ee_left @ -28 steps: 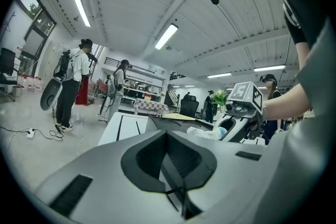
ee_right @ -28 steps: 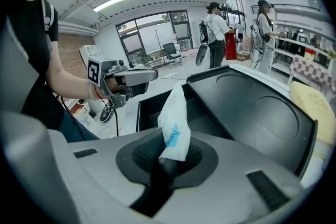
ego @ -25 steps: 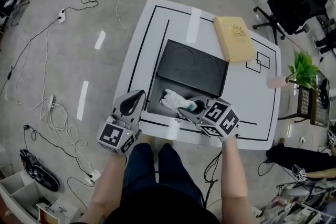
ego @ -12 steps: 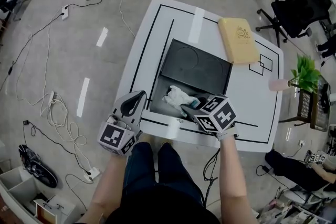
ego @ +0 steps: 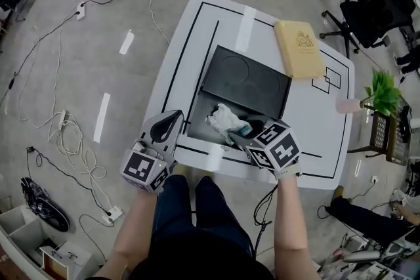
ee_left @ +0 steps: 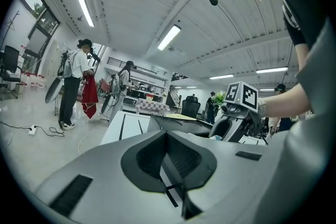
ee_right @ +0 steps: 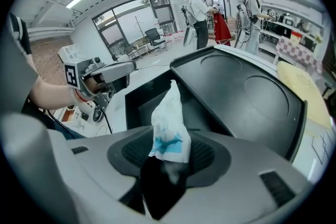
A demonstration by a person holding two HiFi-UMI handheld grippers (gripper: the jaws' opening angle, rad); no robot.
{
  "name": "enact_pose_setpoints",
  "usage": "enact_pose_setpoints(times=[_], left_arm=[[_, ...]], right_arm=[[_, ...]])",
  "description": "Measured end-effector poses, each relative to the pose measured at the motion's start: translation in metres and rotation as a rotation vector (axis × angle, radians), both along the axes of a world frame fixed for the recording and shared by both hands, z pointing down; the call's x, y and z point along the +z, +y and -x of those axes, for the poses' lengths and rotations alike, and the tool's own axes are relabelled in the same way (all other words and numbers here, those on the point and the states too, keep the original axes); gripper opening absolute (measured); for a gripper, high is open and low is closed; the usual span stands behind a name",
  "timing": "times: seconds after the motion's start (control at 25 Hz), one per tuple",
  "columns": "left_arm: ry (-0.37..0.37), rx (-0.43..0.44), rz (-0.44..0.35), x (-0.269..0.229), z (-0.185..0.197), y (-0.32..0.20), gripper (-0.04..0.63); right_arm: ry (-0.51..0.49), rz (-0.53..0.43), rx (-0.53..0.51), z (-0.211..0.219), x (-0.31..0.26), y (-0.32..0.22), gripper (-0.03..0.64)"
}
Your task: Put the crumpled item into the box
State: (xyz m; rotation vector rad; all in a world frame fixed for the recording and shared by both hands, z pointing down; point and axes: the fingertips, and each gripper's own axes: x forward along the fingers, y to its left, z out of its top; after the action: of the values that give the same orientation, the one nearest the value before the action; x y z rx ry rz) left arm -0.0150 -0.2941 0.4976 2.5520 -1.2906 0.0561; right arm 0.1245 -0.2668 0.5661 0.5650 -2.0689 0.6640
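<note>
Open box lid (ego: 246,80) bhd wrapper (ego: 225,120), tan book (ego: 298,49) beyond.

Low in the frame, left gripper (ee_left: 167,136), jaws pressed together, nothing between. Just beyond the tips, centre, white table (ee_left: 126,124) with black lines. At left, standing person (ee_left: 77,78) beside red cloth (ee_left: 90,98). Overhead, strip lights (ee_left: 86,10).
</note>
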Motion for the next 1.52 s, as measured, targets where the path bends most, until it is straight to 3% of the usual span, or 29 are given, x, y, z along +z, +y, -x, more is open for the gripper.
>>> enact_pose_setpoints(times=[0.12,0.56,0.88,1.04,1.16,1.32,1.52], left_arm=[[-0.001,0.008,0.002,0.000,-0.001,0.000,0.002],[0.002,0.026,0.012,0.001,-0.005,-0.004,0.001],[0.002,0.041,0.014,0.001,-0.009,-0.002,0.000],[0.001,0.046,0.004,-0.002,-0.010,-0.002,0.000],[0.002,0.050,-0.003,-0.006,-0.012,-0.003,0.000],[0.000,0.059,-0.016,-0.013,-0.014,-0.003,0.001],[-0.002,0.075,-0.025,-0.020,-0.022,-0.002,0.000]], right_arm=[[0.021,-0.019,0.005,-0.004,-0.004,0.000,0.225],[0.107,-0.115,0.009,-0.020,-0.016,-0.003,0.227],[0.062,-0.228,0.020,-0.013,-0.033,-0.011,0.227],[-0.021,-0.271,0.053,-0.005,-0.045,-0.012,0.225],[-0.080,-0.319,0.102,-0.006,-0.055,-0.012,0.159],[-0.141,-0.337,0.158,-0.007,-0.061,-0.006,0.152],[-0.208,-0.358,0.227,-0.013,-0.070,-0.002,0.055]])
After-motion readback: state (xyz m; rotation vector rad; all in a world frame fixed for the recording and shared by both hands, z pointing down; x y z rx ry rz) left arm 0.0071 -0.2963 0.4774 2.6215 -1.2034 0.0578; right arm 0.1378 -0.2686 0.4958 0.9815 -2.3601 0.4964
